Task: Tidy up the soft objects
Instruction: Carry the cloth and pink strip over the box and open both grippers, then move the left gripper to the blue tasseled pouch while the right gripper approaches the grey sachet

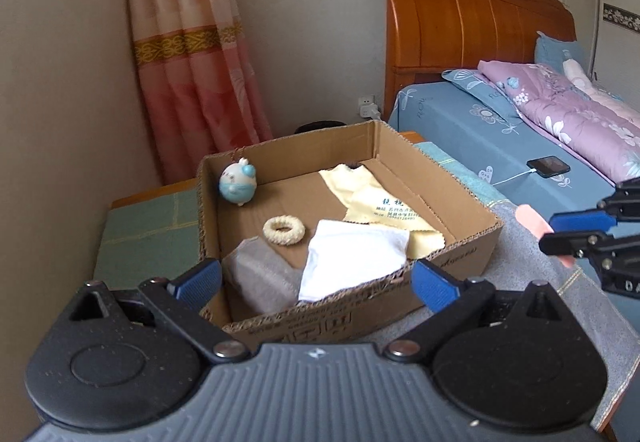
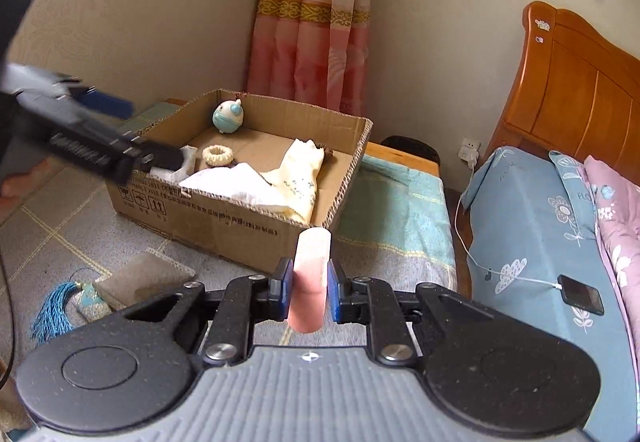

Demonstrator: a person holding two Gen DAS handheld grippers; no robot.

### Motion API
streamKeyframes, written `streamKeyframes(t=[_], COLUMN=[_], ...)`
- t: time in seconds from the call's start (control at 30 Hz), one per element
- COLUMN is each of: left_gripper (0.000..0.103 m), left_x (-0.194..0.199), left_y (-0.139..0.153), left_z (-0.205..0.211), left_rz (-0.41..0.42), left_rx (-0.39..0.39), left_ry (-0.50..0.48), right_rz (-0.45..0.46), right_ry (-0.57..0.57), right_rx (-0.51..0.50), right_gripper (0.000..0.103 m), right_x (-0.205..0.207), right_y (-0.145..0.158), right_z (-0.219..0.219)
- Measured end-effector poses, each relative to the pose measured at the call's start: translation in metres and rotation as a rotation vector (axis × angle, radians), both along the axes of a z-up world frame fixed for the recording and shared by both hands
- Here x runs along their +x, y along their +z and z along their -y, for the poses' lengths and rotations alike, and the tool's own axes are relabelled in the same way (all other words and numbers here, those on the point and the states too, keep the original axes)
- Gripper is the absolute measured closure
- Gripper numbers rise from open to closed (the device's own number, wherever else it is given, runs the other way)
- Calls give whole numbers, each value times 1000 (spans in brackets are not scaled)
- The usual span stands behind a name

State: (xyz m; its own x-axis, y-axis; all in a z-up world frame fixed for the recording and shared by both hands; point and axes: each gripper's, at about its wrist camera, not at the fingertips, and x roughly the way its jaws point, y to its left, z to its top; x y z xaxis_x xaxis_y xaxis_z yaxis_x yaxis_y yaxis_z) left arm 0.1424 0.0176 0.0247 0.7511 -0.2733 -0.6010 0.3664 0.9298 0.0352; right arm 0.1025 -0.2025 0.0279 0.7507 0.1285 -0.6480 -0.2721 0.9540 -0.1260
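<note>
An open cardboard box stands on a low table. In it lie a blue-and-white plush toy, a cream ring, a white cloth, a yellow cloth and a grey pouch. My left gripper is open and empty over the box's near wall. My right gripper is shut on a pink soft pad, held in front of the box's right side.
A grey pouch and a small sachet with a blue tassel lie on the grey table cover. A bed with a charging phone stands to the right. A curtain hangs behind the box.
</note>
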Motion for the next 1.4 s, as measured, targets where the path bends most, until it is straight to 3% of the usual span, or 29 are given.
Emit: streamKeyframes(t=[0.13, 0.27, 0.43, 0.83, 0.87, 0.9, 0.97, 1.0, 1.1, 1.4], left_gripper=[2, 2, 2, 2, 2, 2, 2, 2, 2, 2], left_x=[-18, -34, -43, -46, -47, -48, -50, -51, -52, -56], left_y=[-5, -7, -10, -24, -25, -26, -27, -27, -29, -26], left_z=[-16, -23, -37, -78, -79, -80, -81, -82, -82, -76], left_rz=[-20, 15, 13, -31, -34, -35, -36, -37, -43, -52], left_rx=[-25, 13, -22, -44, -40, -37, -37, -37, -32, -14], left_ry=[37, 73, 95, 231, 238, 241, 244, 244, 245, 252], right_rz=[4, 16, 33, 30, 31, 18, 11, 19, 9, 3], right_ry=[27, 68, 110, 79, 59, 40, 15, 12, 12, 17], right_rx=[-4, -28, -61, -100, -102, -105, -98, -88, -74, -55], right_gripper=[81, 81, 81, 79, 70, 46, 19, 13, 7, 2], right_x=[19, 41, 77, 173, 180, 187, 193, 192, 183, 151], right_y=[7, 17, 28, 24, 22, 20, 18, 18, 18, 26], right_z=[-10, -26, -47, -83, -84, -84, -83, -82, -78, -72])
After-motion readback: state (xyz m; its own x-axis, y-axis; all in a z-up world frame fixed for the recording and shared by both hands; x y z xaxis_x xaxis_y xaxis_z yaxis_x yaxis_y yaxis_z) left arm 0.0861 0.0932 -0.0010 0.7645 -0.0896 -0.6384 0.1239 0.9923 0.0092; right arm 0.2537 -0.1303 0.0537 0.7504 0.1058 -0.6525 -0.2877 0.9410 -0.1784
